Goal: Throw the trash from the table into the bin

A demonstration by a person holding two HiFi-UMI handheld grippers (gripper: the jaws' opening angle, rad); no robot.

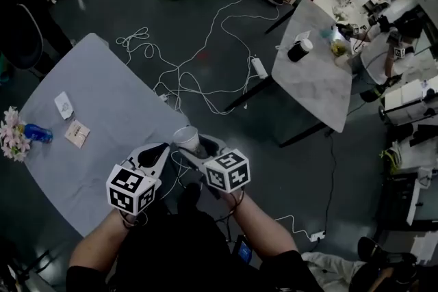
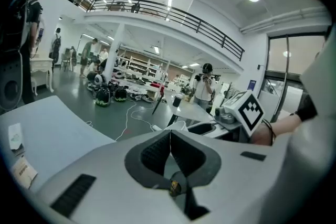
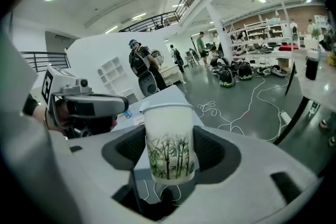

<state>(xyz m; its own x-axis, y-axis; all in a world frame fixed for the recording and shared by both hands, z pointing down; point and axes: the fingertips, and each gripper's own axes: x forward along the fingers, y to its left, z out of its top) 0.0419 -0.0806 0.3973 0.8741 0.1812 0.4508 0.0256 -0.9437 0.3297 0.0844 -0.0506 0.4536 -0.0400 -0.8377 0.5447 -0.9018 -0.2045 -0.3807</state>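
Right gripper (image 3: 169,138) grasps a white paper cup (image 3: 169,139) printed with green bamboo, upright, its jaws wide around the cup's lower half. Left gripper (image 2: 169,136), just beside it, is clenched on nothing. Both are held just off the right corner of the grey table (image 1: 102,92), over cable-strewn floor. This looks like the carrying step: cup lifted, not yet binned. No view shows the bin, so the next move calls for finding it, then releasing the cup above it. Paper scraps (image 1: 76,134) and a blue bottle (image 1: 37,133) lie near the table's left edge.
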